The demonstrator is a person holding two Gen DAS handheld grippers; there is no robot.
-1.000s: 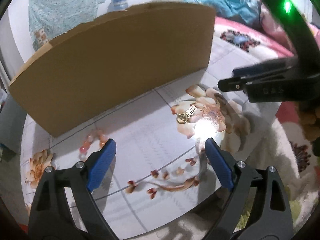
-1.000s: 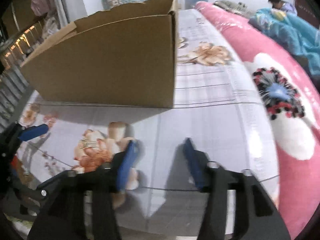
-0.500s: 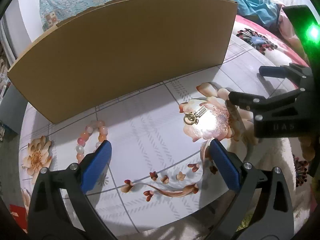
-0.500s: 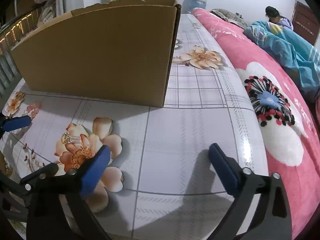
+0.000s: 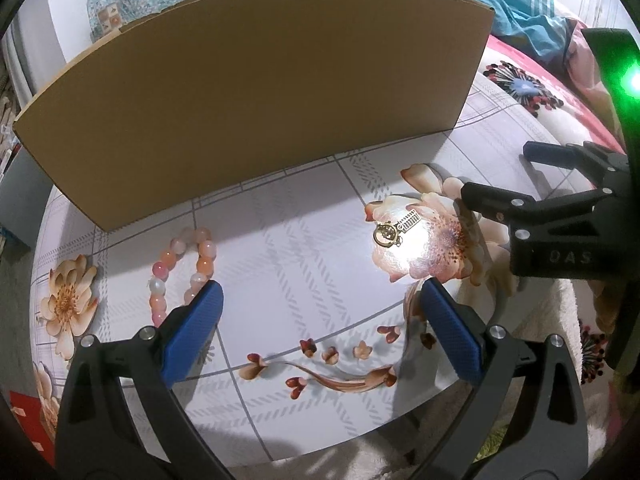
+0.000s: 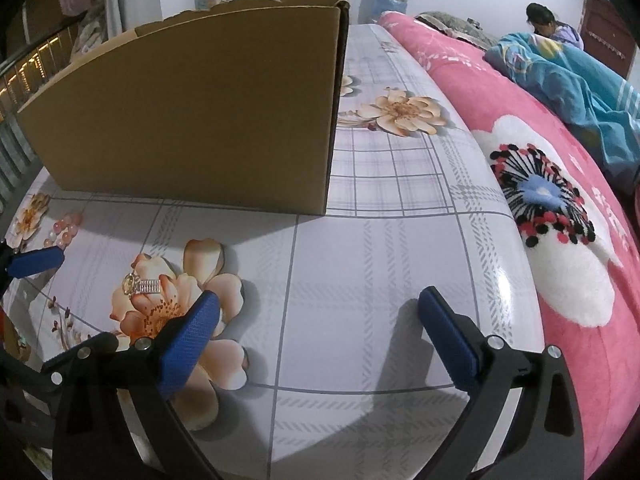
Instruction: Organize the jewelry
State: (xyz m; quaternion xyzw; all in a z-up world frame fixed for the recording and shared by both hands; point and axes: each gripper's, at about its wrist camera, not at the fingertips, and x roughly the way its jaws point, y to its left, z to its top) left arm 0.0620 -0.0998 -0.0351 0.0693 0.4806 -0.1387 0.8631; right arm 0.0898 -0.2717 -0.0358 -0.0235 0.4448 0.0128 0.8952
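Left gripper (image 5: 318, 312) jaws wide apart, empty, above tabletop (image 5: 304, 248); bead bracelet (image 5: 180, 268) beside its left finger. Right gripper (image 6: 316, 320) wide apart, empty; small gold watch (image 6: 142, 284) nearby.

Tablecloth (image 5: 304, 264): pale grey plaid, peach flowers. Cardboard box (image 5: 256, 92): plain brown. Bead bracelet (image 5: 182, 264): pink, orange, white. Watch (image 6: 142, 284): gold. Blanket (image 6: 540, 184): pink, white-black-red flower. Gripper pads (image 5: 192, 336): blue.
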